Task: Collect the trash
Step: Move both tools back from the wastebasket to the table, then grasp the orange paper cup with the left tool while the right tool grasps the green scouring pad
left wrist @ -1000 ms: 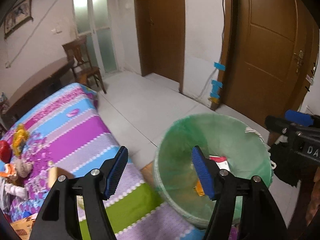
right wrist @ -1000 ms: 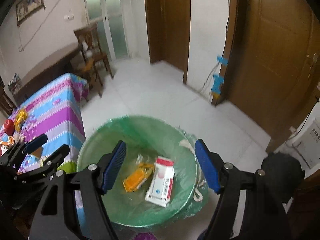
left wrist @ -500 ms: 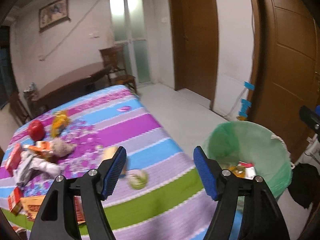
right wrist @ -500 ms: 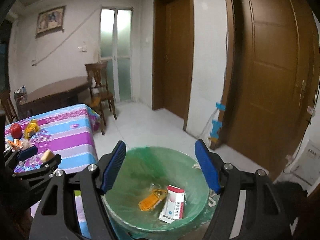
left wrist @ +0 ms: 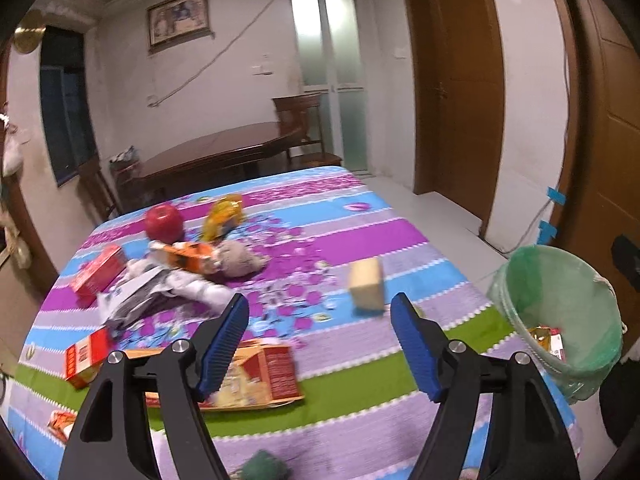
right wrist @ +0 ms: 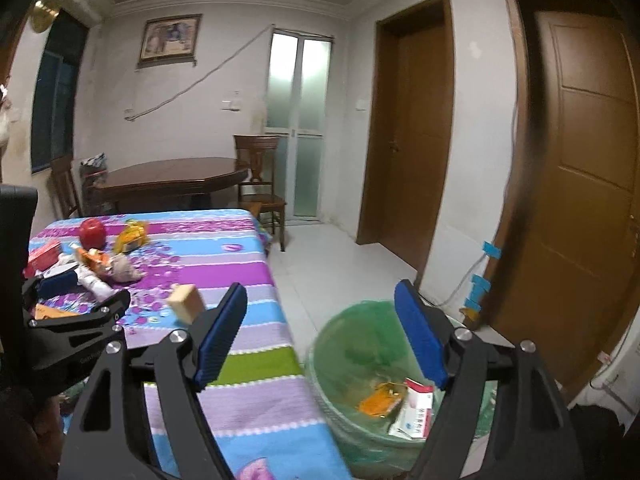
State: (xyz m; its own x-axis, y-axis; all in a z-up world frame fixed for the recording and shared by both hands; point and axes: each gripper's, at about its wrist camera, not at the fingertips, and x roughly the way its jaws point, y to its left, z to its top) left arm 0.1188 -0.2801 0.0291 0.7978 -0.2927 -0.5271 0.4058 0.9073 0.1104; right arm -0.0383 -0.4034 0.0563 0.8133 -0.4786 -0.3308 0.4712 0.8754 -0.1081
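1. Dark wooden dining table (right wrist: 172,178) at far wall; wooden chair (right wrist: 260,176) just beside it, before frosted glass door (right wrist: 298,120).
2. Framed picture (left wrist: 179,18) high on the wall.
3. Two brown doors (right wrist: 412,120) on right.
4. Blue tape strips (right wrist: 480,276) low on wall, by a cable.

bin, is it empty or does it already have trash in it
Not empty. The bin, lined with a green bag, holds an orange wrapper and a white and red box at the bottom, with plenty of room left.
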